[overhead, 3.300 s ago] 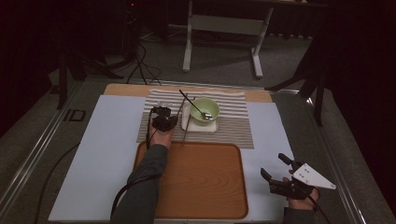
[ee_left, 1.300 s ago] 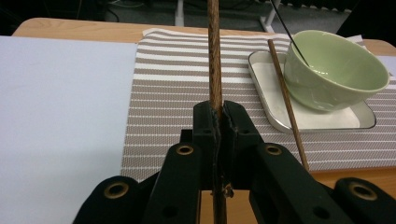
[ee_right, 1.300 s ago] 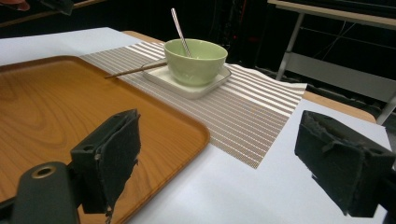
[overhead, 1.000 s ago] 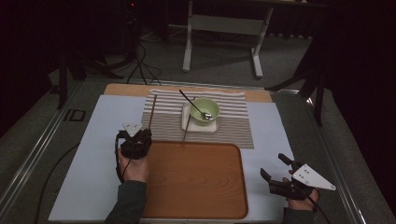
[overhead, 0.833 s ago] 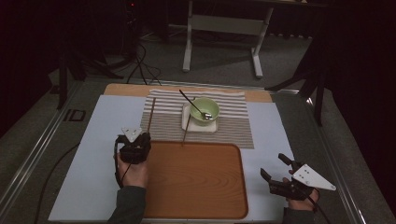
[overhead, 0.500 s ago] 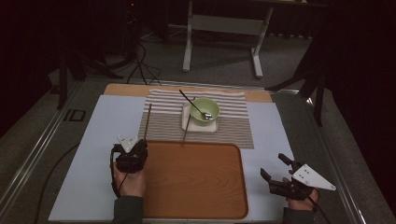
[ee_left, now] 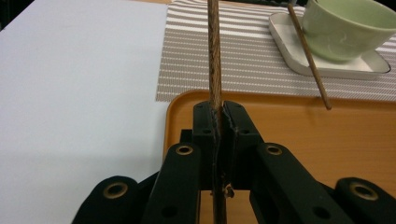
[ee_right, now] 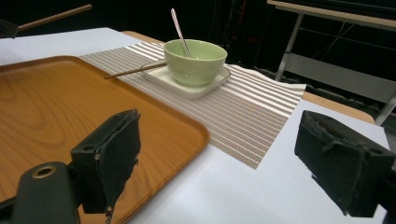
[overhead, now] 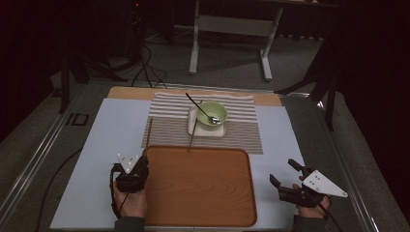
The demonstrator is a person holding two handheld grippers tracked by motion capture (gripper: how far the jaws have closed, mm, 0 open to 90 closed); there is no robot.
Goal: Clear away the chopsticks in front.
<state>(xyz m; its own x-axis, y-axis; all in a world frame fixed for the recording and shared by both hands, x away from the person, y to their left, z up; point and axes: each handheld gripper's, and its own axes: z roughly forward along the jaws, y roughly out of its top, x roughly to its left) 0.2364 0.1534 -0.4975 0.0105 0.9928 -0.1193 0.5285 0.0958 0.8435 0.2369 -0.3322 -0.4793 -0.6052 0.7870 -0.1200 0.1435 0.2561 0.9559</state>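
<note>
My left gripper (overhead: pixel 141 164) sits at the left rim of the wooden tray (overhead: pixel 198 193), shut on a brown chopstick (overhead: pixel 148 135) that points away over the striped mat (overhead: pixel 169 128). In the left gripper view the chopstick (ee_left: pixel 215 56) runs straight up from the closed jaws (ee_left: pixel 219 121). A second chopstick (overhead: pixel 192 135) leans on the white plate (overhead: pixel 191 126), its tip at the tray's far rim. A green bowl (overhead: pixel 212 114) with a spoon (overhead: pixel 196 104) stands on that plate. My right gripper (overhead: pixel 284 171) rests open, right of the tray, holding nothing (ee_right: pixel 224 158).
The light blue table cover (overhead: pixel 106 130) spreads around the tray and mat. A metal frame stand (overhead: pixel 229 24) is on the floor beyond the table. Cables (overhead: pixel 145 67) lie on the floor at the back left.
My left gripper has drawn back from the striped mat toward the person, carrying the chopstick to the tray's left rim. The right gripper has stayed put.
</note>
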